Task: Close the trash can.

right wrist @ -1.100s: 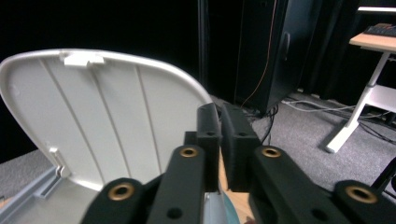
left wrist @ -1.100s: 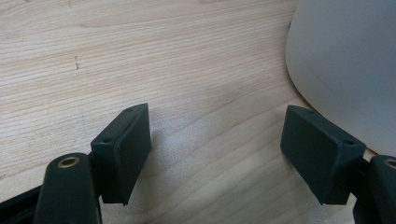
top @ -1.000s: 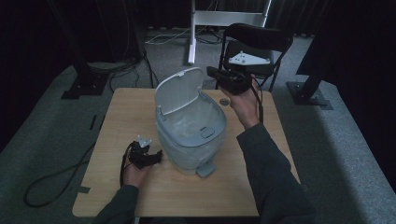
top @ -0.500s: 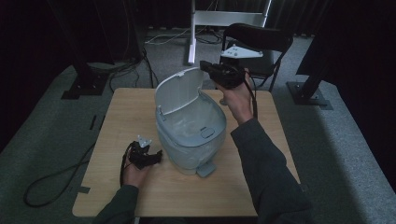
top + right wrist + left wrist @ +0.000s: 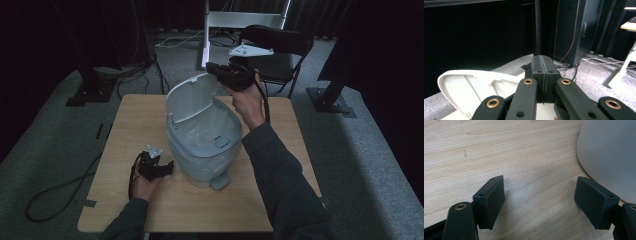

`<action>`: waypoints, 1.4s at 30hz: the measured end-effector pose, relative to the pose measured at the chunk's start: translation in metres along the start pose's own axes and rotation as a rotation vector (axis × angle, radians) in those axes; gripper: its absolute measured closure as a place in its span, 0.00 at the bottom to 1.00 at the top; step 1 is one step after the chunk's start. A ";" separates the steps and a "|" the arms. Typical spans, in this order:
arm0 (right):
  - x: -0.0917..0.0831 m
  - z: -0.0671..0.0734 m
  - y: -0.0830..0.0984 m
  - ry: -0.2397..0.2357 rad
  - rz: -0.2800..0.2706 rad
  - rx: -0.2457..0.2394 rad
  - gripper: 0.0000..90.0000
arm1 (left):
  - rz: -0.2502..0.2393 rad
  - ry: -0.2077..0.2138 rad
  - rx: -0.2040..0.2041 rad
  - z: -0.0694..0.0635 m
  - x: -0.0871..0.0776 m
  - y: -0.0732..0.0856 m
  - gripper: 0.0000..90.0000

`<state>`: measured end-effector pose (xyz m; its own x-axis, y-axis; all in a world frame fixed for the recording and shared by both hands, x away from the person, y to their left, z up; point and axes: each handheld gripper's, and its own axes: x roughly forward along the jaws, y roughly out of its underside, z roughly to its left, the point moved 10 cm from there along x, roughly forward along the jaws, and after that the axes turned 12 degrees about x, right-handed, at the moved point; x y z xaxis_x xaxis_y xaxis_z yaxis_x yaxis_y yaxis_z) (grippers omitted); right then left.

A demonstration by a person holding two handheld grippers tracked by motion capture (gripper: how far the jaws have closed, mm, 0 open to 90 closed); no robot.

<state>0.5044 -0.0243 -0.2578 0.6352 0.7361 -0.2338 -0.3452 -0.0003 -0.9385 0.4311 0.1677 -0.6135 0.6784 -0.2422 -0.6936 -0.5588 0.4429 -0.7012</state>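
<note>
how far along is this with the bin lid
Done so far: the lid of the grey bin stands raised on its hinge, not shut. In hand: the right gripper, jaws pressed together, sits at the lid's top edge, apparently about to push it. The left gripper rests open on the table beside the bin, gripping nothing. Left: probably bringing the lid down.

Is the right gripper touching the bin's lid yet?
Cannot tell. In the high view the right gripper meets the raised lid at its top edge; the right gripper view shows shut jaws above it, contact hidden.
</note>
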 end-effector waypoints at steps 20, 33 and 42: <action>-0.031 0.017 0.047 -0.053 0.058 -0.077 1.00 | 0.000 0.001 0.001 0.000 0.000 0.000 0.27; -0.043 0.023 0.081 -0.056 0.088 -0.107 1.00 | 0.001 0.001 0.001 0.000 0.000 0.000 0.27; -0.051 0.022 0.107 -0.052 0.118 -0.130 1.00 | 0.000 -0.001 0.000 0.000 0.000 0.000 0.27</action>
<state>0.4196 -0.0467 -0.3404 0.5581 0.7596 -0.3339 -0.3209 -0.1735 -0.9311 0.4307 0.1676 -0.6135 0.6791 -0.2416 -0.6931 -0.5585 0.4428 -0.7015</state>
